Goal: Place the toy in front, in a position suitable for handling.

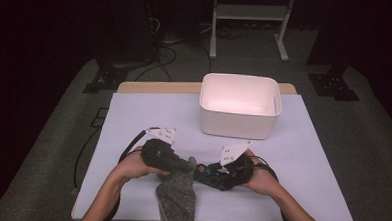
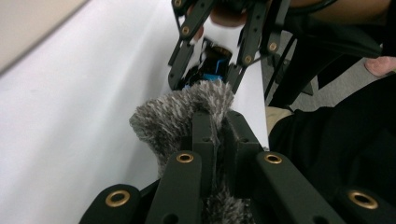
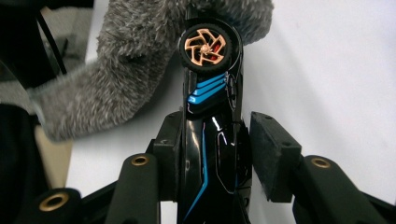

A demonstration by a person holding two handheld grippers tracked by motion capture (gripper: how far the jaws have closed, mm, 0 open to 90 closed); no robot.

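Observation:
Near the table's front edge, my left gripper (image 1: 189,166) is shut on a grey fuzzy cloth (image 1: 177,200), which hangs down from it over the edge. In the left gripper view the cloth (image 2: 173,116) bunches around the closed jaws of that gripper (image 2: 219,128). My right gripper (image 1: 209,171) faces it and is shut on a glossy black toy car (image 3: 210,140) with blue stripes and an orange-spoked wheel (image 3: 208,46). The cloth (image 3: 121,84) lies against the car's wheel end. The car's far side is hidden by the cloth.
A white plastic bin (image 1: 238,123) stands empty at the back right of the pale sheet (image 1: 149,113) covering the table. Cables trail from both grippers. A dark floor with stands and a white frame lies beyond the table.

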